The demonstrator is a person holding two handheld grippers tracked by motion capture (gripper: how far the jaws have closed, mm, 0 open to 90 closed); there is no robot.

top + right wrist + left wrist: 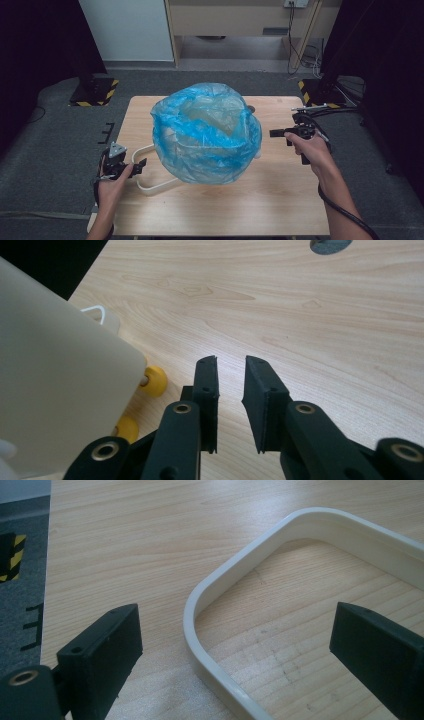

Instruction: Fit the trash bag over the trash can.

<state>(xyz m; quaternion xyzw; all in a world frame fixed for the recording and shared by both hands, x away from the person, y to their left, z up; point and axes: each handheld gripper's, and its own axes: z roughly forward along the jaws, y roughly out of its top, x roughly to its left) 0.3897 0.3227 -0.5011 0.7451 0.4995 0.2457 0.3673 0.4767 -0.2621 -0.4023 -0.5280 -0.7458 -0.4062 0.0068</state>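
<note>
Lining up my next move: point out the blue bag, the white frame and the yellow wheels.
blue bag (207,132), high view, front of bag.
white frame (197,597), left gripper view, rounded corner.
yellow wheels (155,380), right gripper view, upper wheel.

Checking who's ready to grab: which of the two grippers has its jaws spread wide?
The left gripper: its jaws straddle the white ring, while the right gripper shows a narrow gap.

Bagged bin (206,132) mid-table; bare wood around.

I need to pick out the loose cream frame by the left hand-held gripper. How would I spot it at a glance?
Start at the wooden table and find the bin lined with a blue plastic bag in its middle. Lying flat at the bin's near-left side is the cream frame, partly tucked under the bag. It is a thin, open, rounded-corner loop through which the table shows, unlike the bulky bin.
</note>
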